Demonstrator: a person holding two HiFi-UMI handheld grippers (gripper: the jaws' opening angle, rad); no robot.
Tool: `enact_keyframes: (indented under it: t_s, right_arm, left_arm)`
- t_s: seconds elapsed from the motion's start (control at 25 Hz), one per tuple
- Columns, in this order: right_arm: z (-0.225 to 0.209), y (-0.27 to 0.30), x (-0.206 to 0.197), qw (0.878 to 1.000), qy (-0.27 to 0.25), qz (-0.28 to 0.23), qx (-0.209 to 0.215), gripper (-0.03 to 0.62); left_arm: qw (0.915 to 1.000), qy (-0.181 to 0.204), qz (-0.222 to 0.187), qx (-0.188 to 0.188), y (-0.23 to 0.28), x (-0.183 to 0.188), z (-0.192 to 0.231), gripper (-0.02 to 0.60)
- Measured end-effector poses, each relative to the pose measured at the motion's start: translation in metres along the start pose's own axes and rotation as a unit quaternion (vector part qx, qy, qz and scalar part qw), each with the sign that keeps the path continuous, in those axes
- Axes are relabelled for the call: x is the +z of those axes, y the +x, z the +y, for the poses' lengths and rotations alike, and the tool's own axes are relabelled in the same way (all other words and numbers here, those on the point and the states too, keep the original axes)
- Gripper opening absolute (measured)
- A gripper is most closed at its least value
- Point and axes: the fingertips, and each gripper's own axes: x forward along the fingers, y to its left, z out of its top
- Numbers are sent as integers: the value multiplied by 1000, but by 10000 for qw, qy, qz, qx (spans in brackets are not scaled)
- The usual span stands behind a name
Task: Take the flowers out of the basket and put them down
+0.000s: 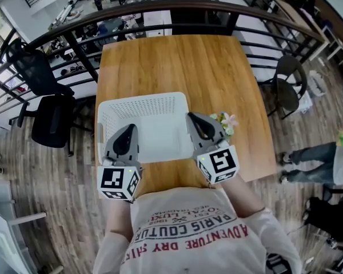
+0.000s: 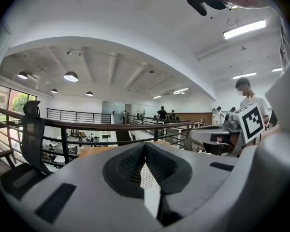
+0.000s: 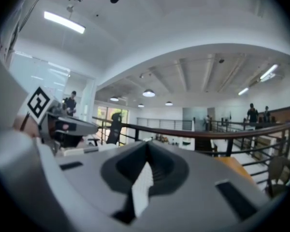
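Head view: the white basket (image 1: 143, 99) sat on the wooden desk (image 1: 177, 61) in front of you.
Left gripper (image 1: 128, 129): you held it over the basket's near rim, its fingers (image 2: 127, 166) clenched on nothing.
Right gripper (image 1: 193, 119): you held it at the basket's near right corner, its fingers (image 3: 159, 168) clenched too, with nothing between them.
Flowers (image 1: 226, 121): outside the basket, just beside its right wall.

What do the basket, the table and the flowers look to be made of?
The basket: white moulded plastic, matte, going by its perforated walls. The table: wood or wood veneer, smooth, with visible grain. The flowers: probably artificial, fabric or plastic; too small to tell.
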Motion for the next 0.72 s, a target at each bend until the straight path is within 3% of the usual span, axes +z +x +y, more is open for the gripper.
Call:
enact_keyframes:
  t_s: [0.72]
  right_arm:
    - [11,12,-2,10000,9,98,14,28]
  left_arm:
    - [10000,-21,-39,-51,-3,4,1,27]
